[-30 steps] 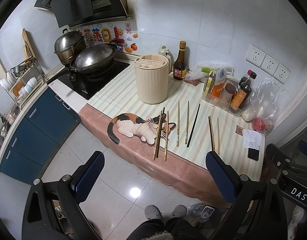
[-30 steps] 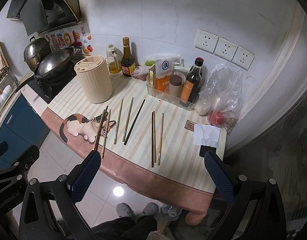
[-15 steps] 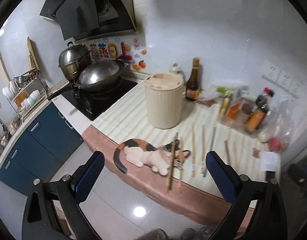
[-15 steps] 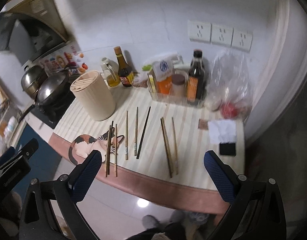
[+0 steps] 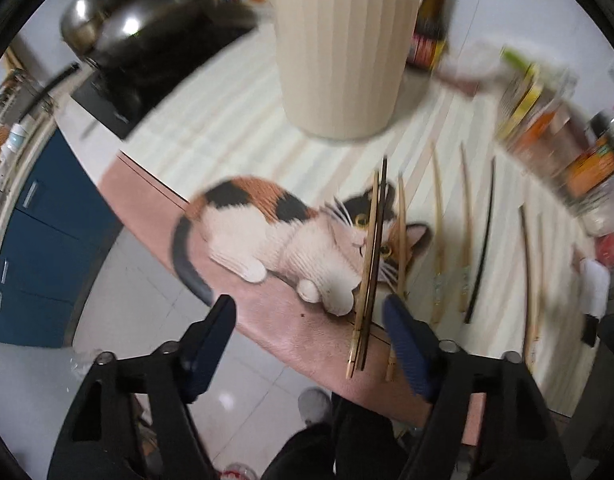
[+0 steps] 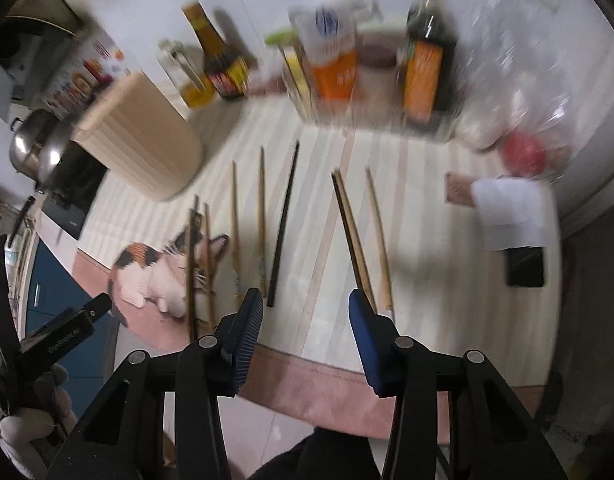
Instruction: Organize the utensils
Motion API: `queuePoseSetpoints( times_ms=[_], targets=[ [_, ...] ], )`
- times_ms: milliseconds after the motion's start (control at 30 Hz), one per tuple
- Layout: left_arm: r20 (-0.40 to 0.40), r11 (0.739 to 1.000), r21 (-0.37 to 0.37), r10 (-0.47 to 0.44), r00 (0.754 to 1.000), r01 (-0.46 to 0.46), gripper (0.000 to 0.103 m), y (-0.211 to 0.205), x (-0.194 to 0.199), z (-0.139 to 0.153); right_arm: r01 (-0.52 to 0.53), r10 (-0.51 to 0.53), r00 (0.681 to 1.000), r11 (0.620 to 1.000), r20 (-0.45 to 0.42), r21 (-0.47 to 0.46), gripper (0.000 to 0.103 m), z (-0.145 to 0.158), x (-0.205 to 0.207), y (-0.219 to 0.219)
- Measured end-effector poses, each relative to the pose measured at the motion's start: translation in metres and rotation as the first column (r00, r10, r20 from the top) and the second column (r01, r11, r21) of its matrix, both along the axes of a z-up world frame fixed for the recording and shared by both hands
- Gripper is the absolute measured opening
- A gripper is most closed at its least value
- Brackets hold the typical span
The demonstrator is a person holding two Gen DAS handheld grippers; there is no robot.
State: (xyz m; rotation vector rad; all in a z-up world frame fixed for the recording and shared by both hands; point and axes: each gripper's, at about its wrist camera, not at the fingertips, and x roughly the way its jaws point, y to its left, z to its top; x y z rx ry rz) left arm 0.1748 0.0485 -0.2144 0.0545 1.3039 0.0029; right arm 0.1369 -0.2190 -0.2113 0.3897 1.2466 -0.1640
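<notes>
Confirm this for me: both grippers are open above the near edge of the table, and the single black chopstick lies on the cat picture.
One thing is wrong. The black chopstick lies on the striped cloth, to the right of the cat picture, as the right wrist view shows. The rest holds: the left gripper and right gripper are both open near the table's front edge.

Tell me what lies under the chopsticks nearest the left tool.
Under those chopsticks lies the cat picture on the tablecloth; they cross its face. The parts of the face right beneath them are covered. The left tool is open, close to their near ends.
</notes>
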Motion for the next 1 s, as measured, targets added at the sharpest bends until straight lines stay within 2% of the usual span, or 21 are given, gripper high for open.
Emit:
queuePoseSetpoints(
  times_ms=[133,233,267,333,433,567,700,900,1000],
  targets=[
    [-0.091,1.000,-0.006,-0.030,0.995,0.030,0.047,-0.017,0.023,-0.043,0.007,-0.002,0.995,0.998,-0.095,0.058,0.047,-0.053,0.034,-0.007],
    [-0.140,0.999,-0.024,-0.044,0.989,0.041,0.041,-0.023,0.038,-0.069,-0.016,0.026,0.990,0.997,-0.137,0.076,0.047,-0.078,0.049,-0.004],
    [-0.148,0.999,-0.024,-0.049,0.988,0.046,0.036,-0.025,0.043,-0.076,-0.027,0.038,0.989,0.997,-0.146,0.073,0.047,-0.085,0.056,-0.003],
    [-0.168,0.998,-0.015,-0.055,0.984,0.054,0.029,-0.028,0.049,-0.088,-0.043,0.054,0.985,0.997,-0.165,0.069,0.047,-0.096,0.067,0.000],
    [-0.172,0.998,-0.025,-0.066,0.983,0.063,0.026,-0.031,0.053,-0.097,-0.055,0.070,0.979,0.995,-0.193,0.082,0.047,-0.107,0.080,0.004],
    [-0.175,0.997,-0.016,-0.082,0.981,0.080,0.008,-0.034,0.053,-0.102,-0.084,0.099,0.973,0.993,-0.210,0.078,0.047,-0.115,0.095,0.009],
    [-0.159,0.997,0.007,-0.080,0.984,0.082,0.005,-0.030,0.053,-0.101,-0.088,0.100,0.969,0.994,-0.227,0.061,0.047,-0.126,0.109,0.013],
    [-0.140,0.998,0.035,-0.037,0.989,0.042,0.005,0.000,0.061,-0.104,-0.070,0.078,0.961,0.997,-0.265,0.040,0.047,-0.142,0.124,0.016],
    [-0.126,0.998,0.053,-0.038,0.991,0.045,0.005,0.010,0.065,-0.106,-0.085,0.081,0.961,0.996,-0.264,-0.004,0.044,-0.140,0.132,0.025]
  ],
)
